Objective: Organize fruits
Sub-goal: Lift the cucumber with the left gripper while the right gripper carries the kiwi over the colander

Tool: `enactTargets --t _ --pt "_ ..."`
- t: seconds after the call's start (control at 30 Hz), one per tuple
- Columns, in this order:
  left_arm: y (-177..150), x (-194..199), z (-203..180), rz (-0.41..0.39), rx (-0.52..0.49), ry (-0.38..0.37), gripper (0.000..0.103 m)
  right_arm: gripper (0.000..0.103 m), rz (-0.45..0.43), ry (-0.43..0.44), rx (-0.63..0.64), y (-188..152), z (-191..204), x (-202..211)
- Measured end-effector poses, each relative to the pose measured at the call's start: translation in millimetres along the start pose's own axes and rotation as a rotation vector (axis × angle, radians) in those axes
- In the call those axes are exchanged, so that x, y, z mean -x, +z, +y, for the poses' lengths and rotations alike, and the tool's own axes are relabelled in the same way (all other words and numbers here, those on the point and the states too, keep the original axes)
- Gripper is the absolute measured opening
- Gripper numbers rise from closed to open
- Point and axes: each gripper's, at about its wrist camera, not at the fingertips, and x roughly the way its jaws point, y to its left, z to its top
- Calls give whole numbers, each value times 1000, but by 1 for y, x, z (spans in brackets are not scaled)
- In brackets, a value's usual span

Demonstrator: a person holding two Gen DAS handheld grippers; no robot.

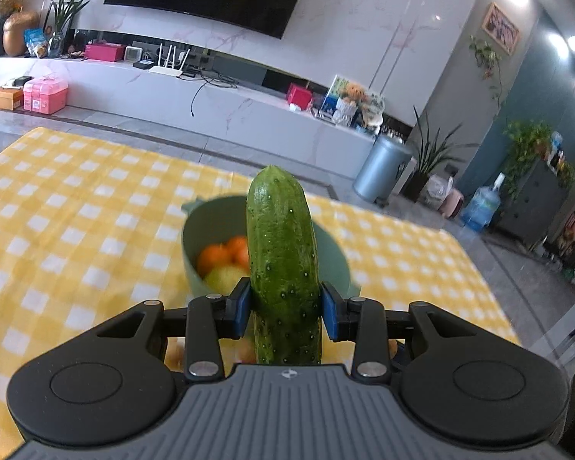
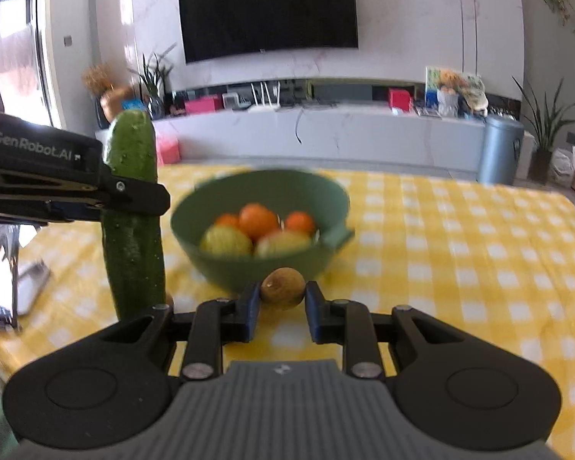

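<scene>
The left gripper (image 1: 283,303) is clenching a cucumber (image 1: 281,253) upright above the yellow checked tablecloth (image 1: 76,207), just before the green bowl (image 2: 264,199) holding 3 oranges (image 2: 257,220). The right gripper (image 2: 281,303) is pinching a small brown fruit (image 2: 282,288) in front of that bowl.

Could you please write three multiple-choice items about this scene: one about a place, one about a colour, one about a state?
1. Where are the oranges?
A. On the tablecloth
B. In the bowl
C. On the TV shelf

2. What colour is the bowl?
A. Green
B. Red
C. White

3. What does the left claw hold?
A. Nothing
B. An orange
C. The cucumber

Answers:
1. B, the oranges lie inside the bowl beside yellowish fruits.
2. A, its wall and rim are green, on the yellow checked tablecloth.
3. C, both blue pads press the upright cucumber; the right claw grips a small brown fruit.
</scene>
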Motion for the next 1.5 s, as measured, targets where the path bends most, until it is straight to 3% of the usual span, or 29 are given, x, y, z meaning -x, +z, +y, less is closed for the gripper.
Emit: enactTargets --t 0.33,0.57,0.83,1.13,1.5 --pt "49 -47 14 12 114 -60 42 22 -53 64 47 65 -7 -30" --pt "45 -90 36 70 229 -47 42 22 20 65 110 75 -8 -72" --pt "35 -115 57 165 292 -26 42 22 100 67 129 74 -20 -107" --pt "35 -124 63 222 299 -22 42 22 158 81 141 75 -31 -131" --pt "41 -126 59 242 228 30 48 22 204 113 106 82 -32 -153"
